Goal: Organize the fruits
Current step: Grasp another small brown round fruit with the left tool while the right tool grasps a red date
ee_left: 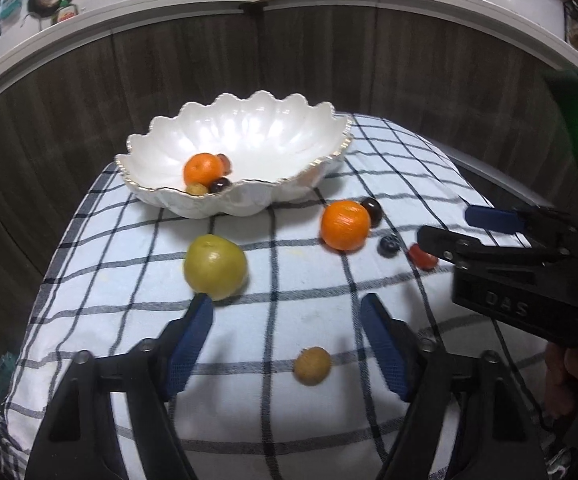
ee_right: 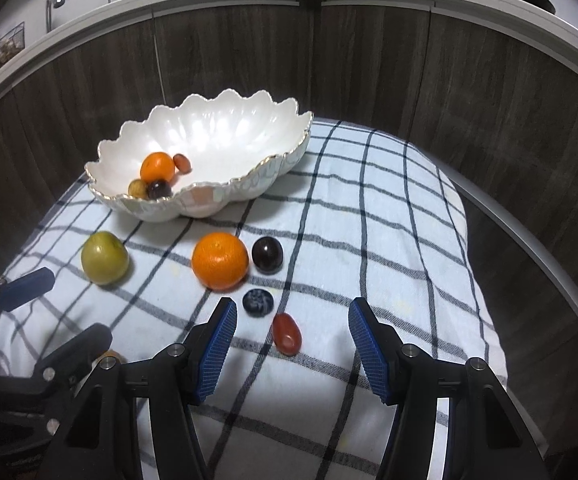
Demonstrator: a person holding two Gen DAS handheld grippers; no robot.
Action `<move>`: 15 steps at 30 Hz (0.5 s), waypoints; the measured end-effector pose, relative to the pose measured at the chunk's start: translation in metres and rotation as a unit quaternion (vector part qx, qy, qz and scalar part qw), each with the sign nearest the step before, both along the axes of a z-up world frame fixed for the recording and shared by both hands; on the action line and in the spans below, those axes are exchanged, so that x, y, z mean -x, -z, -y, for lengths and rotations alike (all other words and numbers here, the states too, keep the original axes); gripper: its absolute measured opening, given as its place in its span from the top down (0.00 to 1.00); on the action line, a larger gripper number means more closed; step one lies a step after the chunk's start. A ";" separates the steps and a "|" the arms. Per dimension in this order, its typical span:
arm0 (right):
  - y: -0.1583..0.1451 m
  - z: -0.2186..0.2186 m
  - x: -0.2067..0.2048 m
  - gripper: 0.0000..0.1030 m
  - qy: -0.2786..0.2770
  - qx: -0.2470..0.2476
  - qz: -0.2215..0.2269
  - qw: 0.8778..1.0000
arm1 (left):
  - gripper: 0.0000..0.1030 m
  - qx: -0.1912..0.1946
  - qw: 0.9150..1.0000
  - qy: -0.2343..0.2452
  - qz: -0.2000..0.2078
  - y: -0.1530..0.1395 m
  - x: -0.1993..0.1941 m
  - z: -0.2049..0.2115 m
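Six loose fruits were scattered over a checked cloth [ee_right: 389, 208] of white with dark blue lines, which was draped over a raised surface in front of dark wood-grain panels [ee_right: 369, 72]. At the far left of the cloth a wide white scalloped bowl [ee_right: 245, 128] with a gilt rim was set, and four fruits were gathered low at its near-left side: a small orange [ee_right: 157, 166], a reddish oval piece [ee_right: 182, 162], a dark round piece [ee_right: 159, 189] and a small yellowish one [ee_right: 137, 188]. Of the loose fruits, the largest two were a yellow-green apple [ee_left: 215, 266], placed near the bowl's front on the left, and an orange [ee_right: 219, 260] further right, with a dark plum [ee_right: 267, 255] just beside it. Nearer the cameras, a mottled dark-blue berry [ee_right: 257, 301] and a red oval tomato-like fruit [ee_right: 287, 334] were laid close together, and a small tan-brown fruit [ee_left: 312, 365] was seen apart from them. The left gripper [ee_left: 287, 320] was held with its blue-padded fingers spread, the tan fruit lying between and below them, no pad pressing on it; the left pad tip was seen just in front of the apple. The right gripper [ee_right: 291, 316] was likewise parted and empty-handed, the red fruit lying between its fingers on the cloth and the berry close by its left pad, so that the berry and orange crowded that side.
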State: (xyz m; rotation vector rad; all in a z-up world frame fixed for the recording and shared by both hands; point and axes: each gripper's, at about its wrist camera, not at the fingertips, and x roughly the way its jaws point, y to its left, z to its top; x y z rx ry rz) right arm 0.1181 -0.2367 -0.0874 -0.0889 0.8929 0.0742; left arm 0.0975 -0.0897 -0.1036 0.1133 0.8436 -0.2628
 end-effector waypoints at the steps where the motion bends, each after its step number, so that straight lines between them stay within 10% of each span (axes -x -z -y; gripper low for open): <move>1: 0.002 0.001 0.000 0.43 -0.001 0.000 -0.001 1.000 | 0.37 -0.001 1.000 0.006 -0.003 0.001 0.001 0.003; 15: 0.027 0.002 -0.003 0.54 -0.015 -0.001 -0.019 1.000 | 0.59 -0.008 0.999 0.020 -0.027 0.020 0.007 0.010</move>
